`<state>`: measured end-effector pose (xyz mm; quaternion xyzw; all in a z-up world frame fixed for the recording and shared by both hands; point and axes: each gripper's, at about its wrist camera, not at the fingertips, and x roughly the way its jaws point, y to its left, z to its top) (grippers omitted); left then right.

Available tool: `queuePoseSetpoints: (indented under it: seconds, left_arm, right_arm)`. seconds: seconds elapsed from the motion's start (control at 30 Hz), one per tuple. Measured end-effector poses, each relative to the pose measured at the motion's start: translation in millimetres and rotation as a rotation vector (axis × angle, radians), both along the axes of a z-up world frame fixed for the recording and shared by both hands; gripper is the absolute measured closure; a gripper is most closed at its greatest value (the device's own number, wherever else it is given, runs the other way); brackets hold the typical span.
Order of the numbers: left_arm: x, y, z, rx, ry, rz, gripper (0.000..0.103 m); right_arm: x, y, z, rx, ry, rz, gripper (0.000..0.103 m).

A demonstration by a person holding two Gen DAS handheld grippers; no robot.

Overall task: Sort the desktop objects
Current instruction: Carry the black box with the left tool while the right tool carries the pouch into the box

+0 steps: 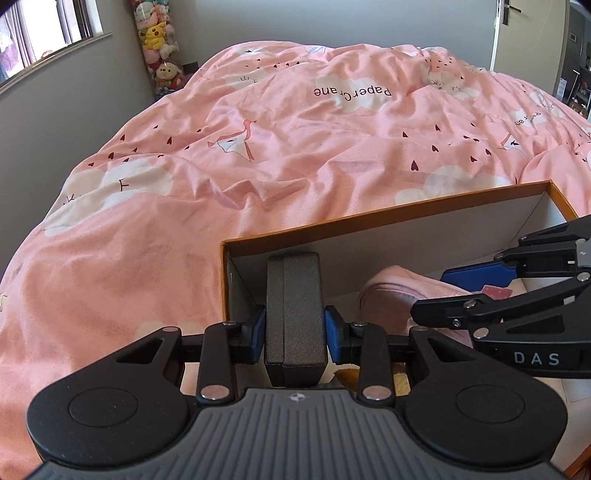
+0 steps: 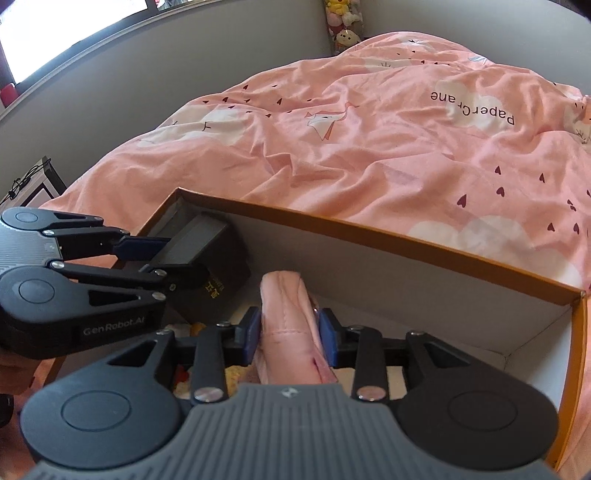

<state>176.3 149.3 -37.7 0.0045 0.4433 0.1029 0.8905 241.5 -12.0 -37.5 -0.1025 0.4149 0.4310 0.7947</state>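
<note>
- We saw a dark grey case (image 1: pixel 295 314), boxy and cloth-textured, standing upright between the blue pads of the left gripper (image 1: pixel 295 330), whose jaws were closed against its two sides.
- We saw the case held over the near left corner of an open cardboard box (image 1: pixel 388 218) with an orange rim and white inner walls.
- We saw a soft pink pouch (image 2: pixel 286 317) pinched between the pads of the right gripper (image 2: pixel 290 334), whose jaws were narrowed around it, inside the same box.
- In the left wrist view the pouch (image 1: pixel 391 299) lay to the right of the case, with the right gripper reaching in from the right edge.
- In the right wrist view the left gripper (image 2: pixel 155 254) came in from the left, holding the case (image 2: pixel 195 240) just above a black box with gold lettering (image 2: pixel 218 284).
- We saw the cardboard box resting on a bed covered by a pink duvet (image 1: pixel 258 147) printed with white clouds, small hearts and the words "Paper Crane".
- We saw stuffed toys (image 1: pixel 160 40) stacked in the far corner beside a window (image 1: pixel 40 33).
</note>
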Motion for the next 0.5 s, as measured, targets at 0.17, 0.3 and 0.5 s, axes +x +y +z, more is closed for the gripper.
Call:
queuePoseSetpoints:
  seconds: [0.17, 0.3, 0.5]
  left_arm:
    - [0.4, -3.9, -4.6, 0.009, 0.005, -0.020, 0.064]
    - [-1.8, -6.3, -4.6, 0.011, 0.003, -0.018, 0.064]
    - [-10.4, -4.9, 0.6, -0.001, -0.004, -0.019, 0.063]
  right_arm:
    - [-10.0, -19.9, 11.9, -0.011, -0.020, -0.019, 0.041]
    - [-16.2, -37.4, 14.3, -0.058, -0.028, -0.041, 0.037]
    - [-10.7, -44.5, 9.6, -0.084, -0.015, -0.065, 0.036]
